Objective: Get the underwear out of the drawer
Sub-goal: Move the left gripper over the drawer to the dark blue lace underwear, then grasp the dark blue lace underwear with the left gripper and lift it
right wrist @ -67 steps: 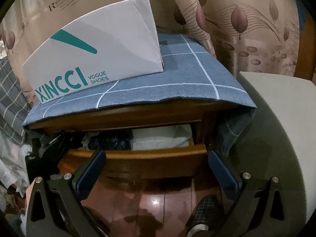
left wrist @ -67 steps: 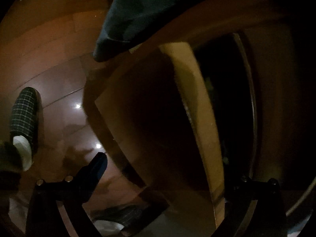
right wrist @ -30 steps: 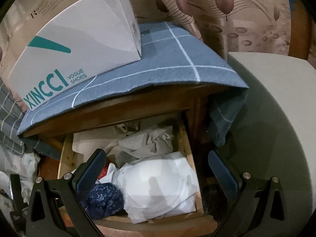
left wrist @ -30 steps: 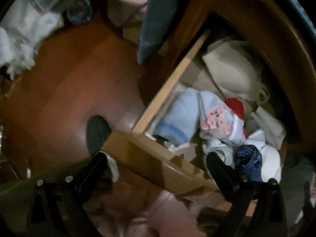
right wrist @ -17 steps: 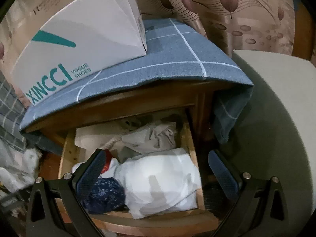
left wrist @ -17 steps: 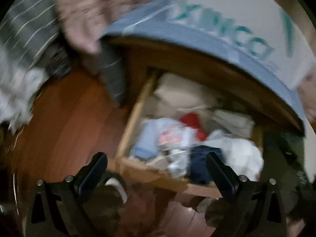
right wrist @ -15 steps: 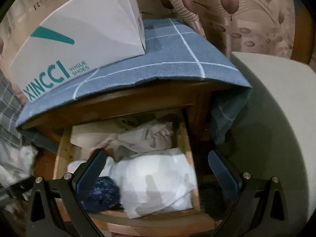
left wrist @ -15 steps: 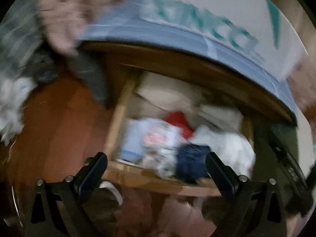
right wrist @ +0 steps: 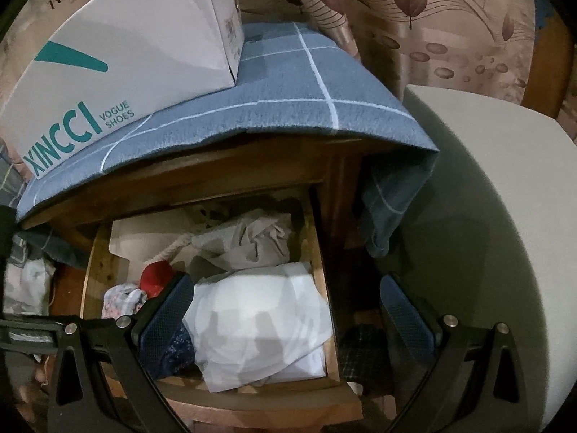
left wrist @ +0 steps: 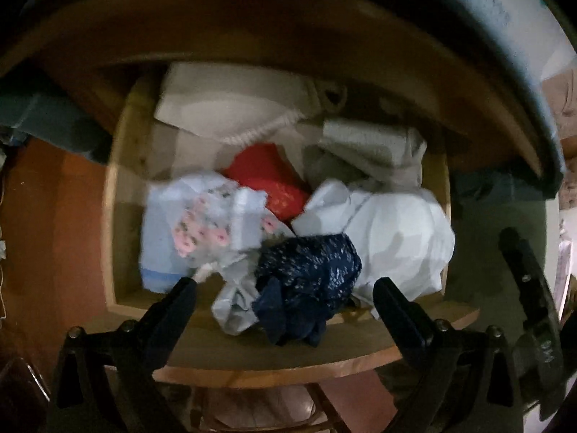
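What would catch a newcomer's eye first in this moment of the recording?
The open drawer, crammed with crumpled garments: a red piece near the middle, a dark blue speckled piece at the front edge between the left gripper fingers, and a large white bundle on the right. Above, a white XINCCI shoe box sits on a blue checked cloth covering the cabinet top.

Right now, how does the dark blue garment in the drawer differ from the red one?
The dark blue garment has pale speckles and lies bunched over the drawer's front edge; the red garment looks mostly plain and sits further back, partly covered. Both lie loose in the drawer, ungripped.
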`<action>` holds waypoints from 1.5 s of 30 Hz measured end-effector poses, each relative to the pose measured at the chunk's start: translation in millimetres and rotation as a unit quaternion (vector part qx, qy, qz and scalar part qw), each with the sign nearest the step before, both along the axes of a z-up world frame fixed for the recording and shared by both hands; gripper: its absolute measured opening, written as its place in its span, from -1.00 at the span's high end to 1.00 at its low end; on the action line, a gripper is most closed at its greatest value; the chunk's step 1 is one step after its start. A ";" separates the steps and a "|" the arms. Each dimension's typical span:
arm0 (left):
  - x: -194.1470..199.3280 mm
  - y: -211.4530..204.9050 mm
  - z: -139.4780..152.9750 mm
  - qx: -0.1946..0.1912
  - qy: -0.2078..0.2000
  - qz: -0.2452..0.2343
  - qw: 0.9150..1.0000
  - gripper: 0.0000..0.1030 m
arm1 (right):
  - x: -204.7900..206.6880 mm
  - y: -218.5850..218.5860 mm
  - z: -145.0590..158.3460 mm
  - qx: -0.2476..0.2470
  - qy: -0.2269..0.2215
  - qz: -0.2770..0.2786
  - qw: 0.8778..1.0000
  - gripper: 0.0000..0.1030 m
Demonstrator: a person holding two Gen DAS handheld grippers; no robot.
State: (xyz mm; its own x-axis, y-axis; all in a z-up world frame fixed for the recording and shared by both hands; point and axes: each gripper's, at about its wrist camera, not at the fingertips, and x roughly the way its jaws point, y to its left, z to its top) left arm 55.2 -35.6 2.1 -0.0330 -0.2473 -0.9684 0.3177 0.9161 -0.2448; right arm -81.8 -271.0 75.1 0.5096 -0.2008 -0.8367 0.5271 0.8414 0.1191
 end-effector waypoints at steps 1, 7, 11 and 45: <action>-0.8 -2.7 -4.5 -0.001 0.004 -0.001 1.000 -0.91 | -0.1 -0.5 0.0 0.000 0.000 -0.001 1.000 -0.99; 0.3 -13.7 -30.5 0.005 0.039 0.001 0.999 -0.53 | 0.8 -3.2 -0.2 0.019 -0.006 0.001 1.000 -0.99; -1.9 -23.8 -38.1 0.017 0.036 -0.003 0.999 -0.49 | 2.3 -2.9 -1.2 0.025 -0.007 0.001 1.000 -0.99; 5.1 7.7 -6.5 0.012 0.017 -0.028 0.999 0.45 | 12.1 15.6 -11.1 0.016 0.014 0.037 0.999 -0.99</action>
